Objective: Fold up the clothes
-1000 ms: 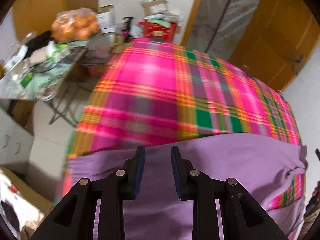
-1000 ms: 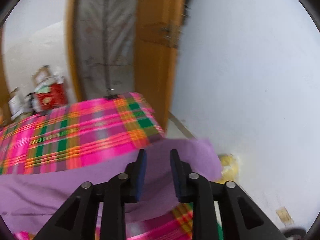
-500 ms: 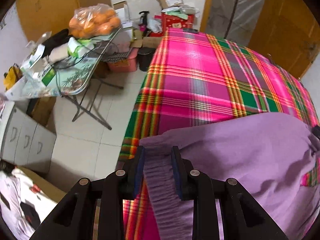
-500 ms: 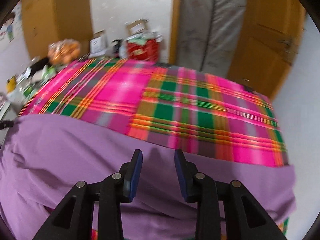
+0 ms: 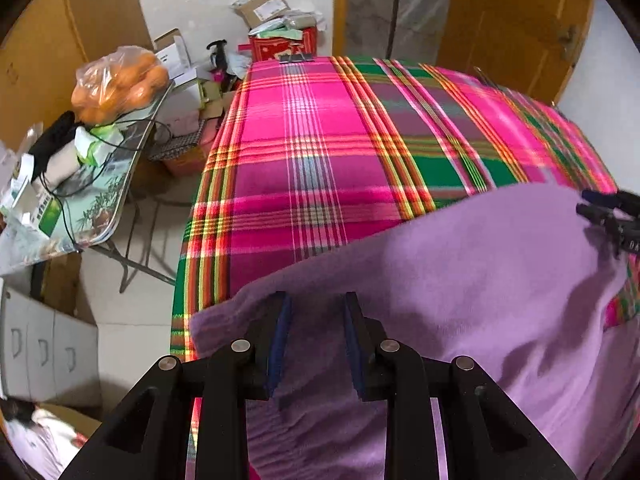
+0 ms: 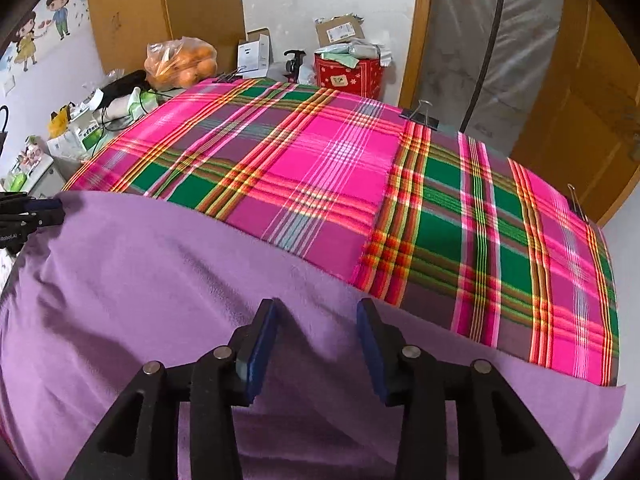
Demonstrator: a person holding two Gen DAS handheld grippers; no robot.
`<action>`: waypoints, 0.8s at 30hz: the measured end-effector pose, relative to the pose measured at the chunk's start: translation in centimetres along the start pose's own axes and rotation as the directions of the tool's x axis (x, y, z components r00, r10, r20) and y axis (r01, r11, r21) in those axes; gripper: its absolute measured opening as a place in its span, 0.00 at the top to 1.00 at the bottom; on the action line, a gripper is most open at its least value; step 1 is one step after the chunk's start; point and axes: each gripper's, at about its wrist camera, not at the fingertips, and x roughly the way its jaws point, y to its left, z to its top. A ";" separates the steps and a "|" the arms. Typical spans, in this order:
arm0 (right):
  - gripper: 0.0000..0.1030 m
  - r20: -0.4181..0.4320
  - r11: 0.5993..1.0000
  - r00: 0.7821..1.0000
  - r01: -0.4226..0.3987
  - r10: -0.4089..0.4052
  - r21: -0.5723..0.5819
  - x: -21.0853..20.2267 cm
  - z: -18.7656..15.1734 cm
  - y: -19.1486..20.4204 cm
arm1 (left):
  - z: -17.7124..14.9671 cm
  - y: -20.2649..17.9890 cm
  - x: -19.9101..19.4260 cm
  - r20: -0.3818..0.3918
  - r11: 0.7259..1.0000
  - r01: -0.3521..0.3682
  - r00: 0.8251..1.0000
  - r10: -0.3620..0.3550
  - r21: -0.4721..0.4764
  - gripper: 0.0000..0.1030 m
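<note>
Purple knit garment is lying along the near edge of the plaid-covered table, its long axis running side to side. The left gripper and right gripper are both hovering over it with jaws parted, gripping nothing. The far plaid is lying bare.

We read only "RoboLAI", partly cut off, in white on the left tool; labels on the cardboard boxes are too small to read.
</note>
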 end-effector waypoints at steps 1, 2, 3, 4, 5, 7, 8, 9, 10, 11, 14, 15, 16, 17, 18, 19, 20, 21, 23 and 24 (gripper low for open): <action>0.58 -0.004 1.000 1.000 -0.003 0.003 0.002 0.3 0.2 0.1 | 0.1 -0.2 0.0 0.002 1.000 -0.005 1.000 0.005 0.005 0.73; 0.57 -0.011 1.000 1.000 -0.002 0.002 0.000 0.5 0.3 0.2 | 0.2 -0.3 0.1 0.006 1.000 -0.011 1.000 0.011 0.013 0.72; 0.56 -0.010 1.000 1.000 0.002 -0.002 -0.005 0.7 0.4 0.2 | 0.3 -0.4 0.4 0.011 0.999 -0.024 1.000 0.024 0.029 0.72; 0.55 -0.006 1.000 1.000 0.006 -0.006 -0.011 0.8 0.4 0.3 | 0.5 -0.5 0.6 0.016 0.998 -0.036 0.999 0.035 0.043 0.72; 0.55 -0.004 1.000 1.000 0.006 -0.006 -0.010 0.8 0.5 0.2 | 0.6 -0.7 0.7 0.018 0.998 -0.045 0.999 0.044 0.051 0.72; 0.55 -0.008 1.000 1.000 0.000 0.000 0.003 1.1 1.0 0.1 | 0.8 -0.9 0.8 0.025 0.997 -0.053 0.998 0.052 0.061 0.71; 0.55 -0.008 1.000 1.000 0.000 0.000 0.005 1.2 1.1 0.1 | 0.7 -1.0 0.8 0.029 0.997 -0.055 0.998 0.053 0.063 0.71; 0.55 -0.008 1.000 1.000 0.002 -0.002 0.007 1.3 1.2 0.2 | 0.7 -1.0 0.9 0.033 0.996 -0.056 0.998 0.054 0.066 0.72; 0.55 -0.008 1.000 1.000 0.003 -0.002 0.005 1.3 1.2 0.3 | 0.7 -1.1 0.9 0.038 0.996 -0.058 0.998 0.055 0.068 0.71; 0.55 -0.008 1.000 1.000 0.003 -0.003 0.003 1.3 1.2 0.5 | 0.7 -1.1 0.9 0.042 0.996 -0.059 0.998 0.057 0.070 0.71; 0.60 -0.010 1.000 1.000 0.003 -0.003 -0.005 1.2 1.2 0.8 | 0.5 -1.2 0.9 0.059 0.996 -0.053 0.997 0.049 0.068 0.71; 0.62 -0.010 1.000 1.000 0.003 -0.003 -0.007 1.2 1.2 0.9 | 0.3 -1.2 0.9 0.067 0.997 -0.046 0.997 0.042 0.062 0.71; 0.69 -0.010 1.000 1.000 0.000 0.000 -0.017 1.2 1.1 1.1 | 0.2 -1.1 0.8 0.071 0.998 -0.039 0.997 0.036 0.054 0.72; 0.77 -0.010 1.000 1.000 -0.005 0.005 -0.031 1.1 1.1 1.4 | 0.1 -1.2 0.8 0.073 0.998 -0.034 0.997 0.030 0.051 0.73; 0.81 -0.012 0.999 1.000 -0.005 0.004 -0.048 1.0 1.0 1.8 | 0.1 -1.2 0.8 0.073 0.998 -0.031 0.997 0.027 0.056 0.75; 0.87 -0.013 0.998 1.000 0.002 -0.003 -0.067 0.9 1.0 2.2 | 0.1 -1.4 0.8 0.071 0.997 -0.031 0.997 0.027 0.065 0.80; 0.93 -0.013 0.996 1.000 0.011 -0.012 -0.084 0.9 0.9 2.6 | 0.1 -1.7 0.8 0.071 0.996 -0.035 0.997 0.029 0.078 0.82; 0.94 -0.014 0.995 1.000 0.019 -0.021 -0.101 0.9 0.9 3.0 | 0.0 -2.2 0.8 0.073 0.993 -0.049 0.996 0.042 0.103 0.89; 0.96 -0.009 0.992 0.999 0.036 -0.037 -0.118 0.8 0.9 3.4 | 0.0 -3.2 0.8 0.077 0.985 -0.078 0.995 0.067 0.152 0.95; 0.96 -0.003 0.993 0.999 0.038 -0.039 -0.112 0.7 1.0 3.4 | -0.1 -3.5 0.8 0.079 0.982 -0.092 0.994 0.080 0.166 0.98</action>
